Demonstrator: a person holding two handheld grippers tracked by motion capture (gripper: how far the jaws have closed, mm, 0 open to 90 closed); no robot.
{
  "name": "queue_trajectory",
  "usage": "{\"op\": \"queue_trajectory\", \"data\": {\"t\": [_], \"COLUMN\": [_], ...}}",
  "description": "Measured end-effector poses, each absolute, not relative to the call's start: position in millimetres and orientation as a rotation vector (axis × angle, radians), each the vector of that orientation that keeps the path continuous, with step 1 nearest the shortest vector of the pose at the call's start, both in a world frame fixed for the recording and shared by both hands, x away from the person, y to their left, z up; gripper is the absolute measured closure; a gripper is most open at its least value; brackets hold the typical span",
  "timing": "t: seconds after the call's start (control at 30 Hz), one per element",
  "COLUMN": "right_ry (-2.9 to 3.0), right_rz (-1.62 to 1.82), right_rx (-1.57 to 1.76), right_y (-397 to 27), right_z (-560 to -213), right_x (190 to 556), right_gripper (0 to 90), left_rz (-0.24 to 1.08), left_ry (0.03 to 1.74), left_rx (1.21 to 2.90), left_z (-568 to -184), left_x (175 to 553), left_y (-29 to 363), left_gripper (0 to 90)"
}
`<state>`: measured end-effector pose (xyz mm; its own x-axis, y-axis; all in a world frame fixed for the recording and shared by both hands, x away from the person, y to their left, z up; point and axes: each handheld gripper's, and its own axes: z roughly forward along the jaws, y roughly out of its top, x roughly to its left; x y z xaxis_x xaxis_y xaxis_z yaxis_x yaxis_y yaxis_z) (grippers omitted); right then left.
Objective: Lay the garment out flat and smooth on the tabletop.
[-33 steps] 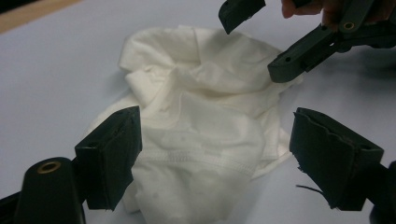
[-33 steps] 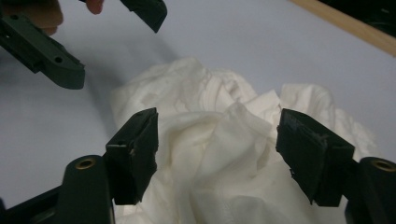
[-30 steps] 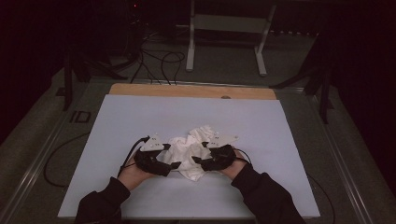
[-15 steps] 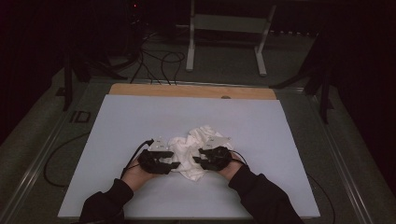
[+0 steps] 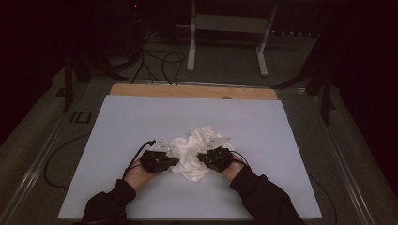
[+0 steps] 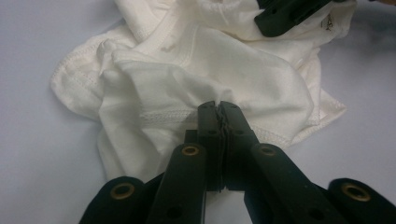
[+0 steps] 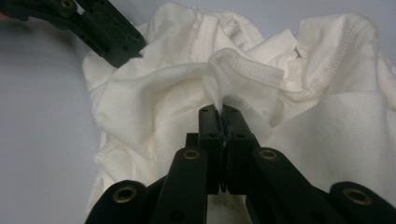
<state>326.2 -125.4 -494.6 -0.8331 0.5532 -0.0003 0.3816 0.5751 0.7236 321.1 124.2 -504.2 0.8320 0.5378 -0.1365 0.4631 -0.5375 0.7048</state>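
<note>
Nearest the person, both forearms come in from the six o'clock edge of the bench (image 5: pixel 117 126), and each hand carries a gripper into the near side of a crumpled white garment (image 5: pixel 197 152). The garment lies in a loose heap a little toward six o'clock of the bench's middle, seams and hems turned every way, nothing spread or folded yet.

The left gripper (image 5: pixel 172 161) sits at the heap's eight o'clock side. In the left gripper view its jaws have just been closing and now stand pressed together, with a pinch of cloth beside a stitched hem caught between the tips (image 6: pixel 218 106). The right gripper (image 5: pixel 202 157) sits at the heap's four o'clock side; its jaws have likewise just been closing and are now clamped on a raised fold of hemmed cloth (image 7: pixel 220 109), which stands up in a small peak above the tips.

By judgement the work is at its start: both holds are taken, but the garment is neither lifted nor drawn open. What is left looks like pulling the two pinches apart to open the heap, then laying it flat.

Beyond the garment, toward twelve o'clock, the pale sheet runs bare to a wooden strip (image 5: pixel 187 91) along the far edge.
</note>
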Motion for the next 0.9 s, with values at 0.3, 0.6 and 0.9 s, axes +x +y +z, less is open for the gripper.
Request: {"op": "queue_trajectory", "data": {"t": [0.3, 0.6, 0.9], "right_ry": [2.541, 2.471, 2.396], "right_rz": [1.155, 1.19, 1.246], "right_rx": [0.78, 0.816, 0.889], "right_y": [-136, -162, -193], "right_z": [-477, -456, -433], "right_x": [322, 317, 307], "right_gripper": [89.2, 89.2, 89.2], "left_rz": [0.17, 0.221, 0.267], "left_ry": [0.724, 0.714, 0.703], "left_rx": [2.21, 2.188, 2.168], "left_z": [-492, -474, -456], "left_x": [317, 313, 307], "left_y": [127, 134, 144], "left_gripper": [90.0, 90.0, 90.0]}}
